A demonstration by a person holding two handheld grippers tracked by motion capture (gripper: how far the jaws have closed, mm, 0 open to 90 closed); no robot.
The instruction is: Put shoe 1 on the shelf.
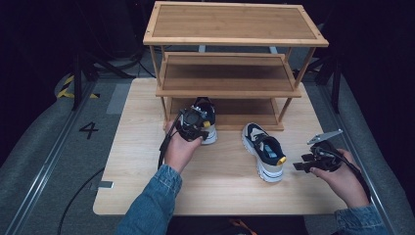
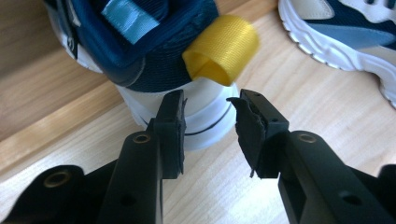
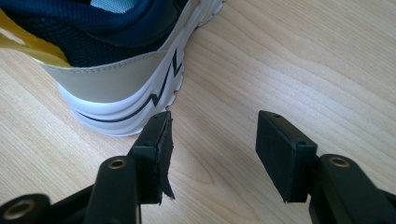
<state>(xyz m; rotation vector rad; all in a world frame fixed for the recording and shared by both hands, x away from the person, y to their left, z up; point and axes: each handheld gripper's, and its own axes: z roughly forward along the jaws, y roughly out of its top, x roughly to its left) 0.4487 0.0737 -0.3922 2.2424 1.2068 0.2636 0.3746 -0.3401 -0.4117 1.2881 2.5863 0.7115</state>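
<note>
Heel of the left shoe (image 2: 154, 60) sits before the spread left tool (image 2: 210, 126); the right tool (image 3: 212, 140) gapes beside the right shoe (image 3: 116, 60).

Three-tier bamboo rack (image 1: 235, 24) on table (image 1: 147, 171)

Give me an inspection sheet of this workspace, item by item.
Surface: light wooden table, bare around the work.
Job's things: left shoe at the bottom tier of the wooden shoe rack, heel and yellow pull loop facing the left tongs; right shoe lying apart on the table.
Clutter: nothing seen.
Grippers: left tongs open, just short of the left shoe's heel; right tongs open beside the right shoe's heel, holding nothing.
Cables: black cable trailing from the left tongs.
Surroundings: grey floor marked with a 4, dark background.
</note>
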